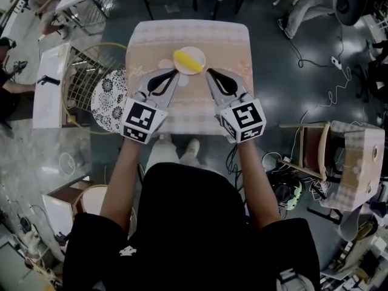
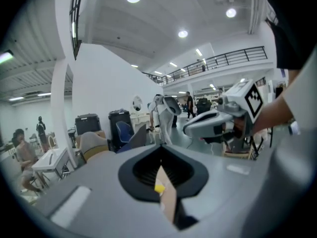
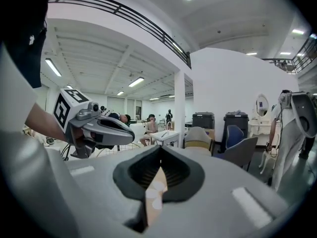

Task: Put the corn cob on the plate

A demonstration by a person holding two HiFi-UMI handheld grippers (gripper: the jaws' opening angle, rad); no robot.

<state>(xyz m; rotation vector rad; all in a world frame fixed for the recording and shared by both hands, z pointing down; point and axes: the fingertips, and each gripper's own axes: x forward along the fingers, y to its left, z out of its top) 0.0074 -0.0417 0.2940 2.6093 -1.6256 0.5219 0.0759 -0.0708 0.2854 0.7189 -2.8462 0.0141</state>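
Lying on plate (image 1: 193, 49), far-centre of table (image 1: 230, 47): corn cob (image 1: 188, 60), yellow, one item, set diagonally. Task judged complete.

Handling, by estimate: light, stiff, rounded and apt to roll; kernel surface possibly slick, may bruise under a hard squeeze. Best hold: across the thick middle, fingers square to its length.

Left gripper (image 1: 174, 73): fingers clenched, nothing between them, tips just near-left of plate. Right gripper (image 1: 208, 73): fingers clenched, empty, tips just near-right of plate. Neither touches cob.
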